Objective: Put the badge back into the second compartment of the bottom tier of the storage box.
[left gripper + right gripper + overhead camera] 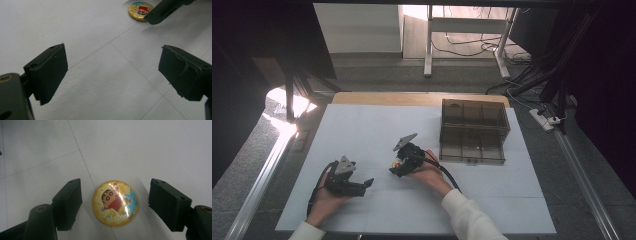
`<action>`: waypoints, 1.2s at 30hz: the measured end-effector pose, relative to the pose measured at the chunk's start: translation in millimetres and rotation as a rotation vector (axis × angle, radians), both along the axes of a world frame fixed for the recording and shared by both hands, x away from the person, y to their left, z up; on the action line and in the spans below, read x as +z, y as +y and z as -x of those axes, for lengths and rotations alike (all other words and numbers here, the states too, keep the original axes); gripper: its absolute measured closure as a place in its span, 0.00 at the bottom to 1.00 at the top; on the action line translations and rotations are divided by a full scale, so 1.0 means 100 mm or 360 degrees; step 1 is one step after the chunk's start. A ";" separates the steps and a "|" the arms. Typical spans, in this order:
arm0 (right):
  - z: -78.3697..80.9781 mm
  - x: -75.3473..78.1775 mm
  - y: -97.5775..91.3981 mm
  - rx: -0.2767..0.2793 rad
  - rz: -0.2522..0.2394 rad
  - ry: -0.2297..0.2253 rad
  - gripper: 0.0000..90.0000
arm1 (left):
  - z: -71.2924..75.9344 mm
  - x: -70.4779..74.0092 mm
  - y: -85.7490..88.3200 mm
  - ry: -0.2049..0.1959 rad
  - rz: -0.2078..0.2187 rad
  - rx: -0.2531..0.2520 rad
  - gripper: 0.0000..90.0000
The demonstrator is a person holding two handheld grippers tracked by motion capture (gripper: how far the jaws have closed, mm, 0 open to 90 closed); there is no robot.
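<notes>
The counter (pixel 362 130), covered in white sheet, takes up most of the room in front of the person. At its far right stands a smoky clear box (pixel 473 131) with compartments, well apart from the hands. The left claw (pixel 362 186) rests near the front left, jaws spread wide with nothing between them. The right claw (pixel 395 167) sits near the middle, tipped down over a badge (pixel 115 206). Its jaws stand either side of the badge with a gap on each side, not pressing it. The badge, round, yellow and glittery with a cartoon boy, lies flat on the counter.
</notes>
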State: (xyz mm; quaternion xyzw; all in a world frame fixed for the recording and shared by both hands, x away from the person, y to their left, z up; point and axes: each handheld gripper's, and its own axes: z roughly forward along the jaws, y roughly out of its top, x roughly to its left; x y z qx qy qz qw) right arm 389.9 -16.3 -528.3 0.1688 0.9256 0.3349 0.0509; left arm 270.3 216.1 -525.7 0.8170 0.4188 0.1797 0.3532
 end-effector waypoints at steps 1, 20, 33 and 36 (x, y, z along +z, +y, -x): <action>0.00 0.00 0.00 0.0000 0.0000 0.0001 0.31 | 0.00 0.00 0.00 0.0000 -0.0003 0.0000 0.10; 0.02 -0.01 0.03 0.0021 0.0066 -0.0049 0.48 | 0.00 0.00 -0.01 0.0001 -0.0004 -0.0002 0.10; 0.02 0.00 0.02 0.0005 0.0058 -0.0064 0.53 | 0.00 0.00 0.00 -0.0001 -0.0004 0.0002 0.10; 0.02 0.00 0.02 0.0000 0.0056 -0.0064 0.53 | 0.00 0.00 -0.01 -0.0002 -0.0005 0.0001 0.10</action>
